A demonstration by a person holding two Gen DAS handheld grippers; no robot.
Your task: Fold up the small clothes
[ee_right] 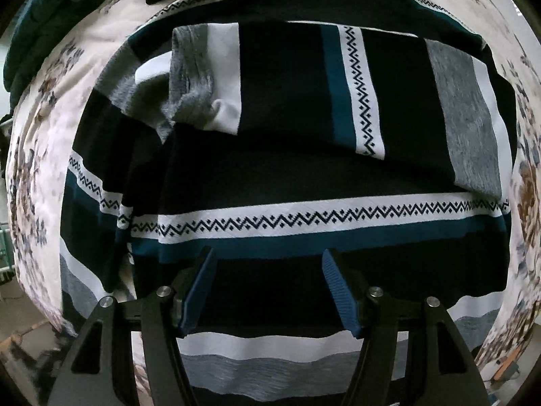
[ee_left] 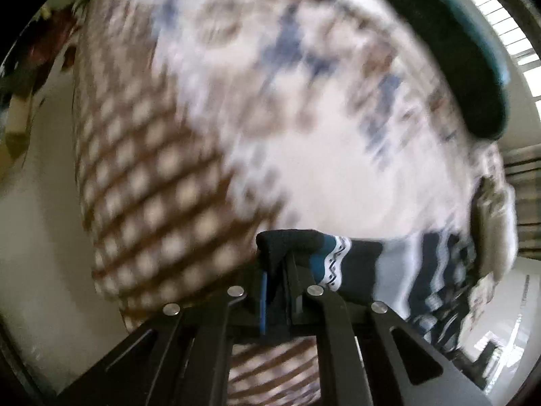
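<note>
A striped knit sweater, black with teal, white zigzag and grey bands, lies on a floral bedspread. One sleeve is folded across its body. My right gripper is open just above the sweater's lower black band, holding nothing. My left gripper is shut on an edge of the sweater, which trails off to the right. The left wrist view is blurred by motion.
A dark teal cloth lies at the far edge of the bed in the left wrist view and at the upper left in the right wrist view. The bedspread has a brown lattice border. A window is at right.
</note>
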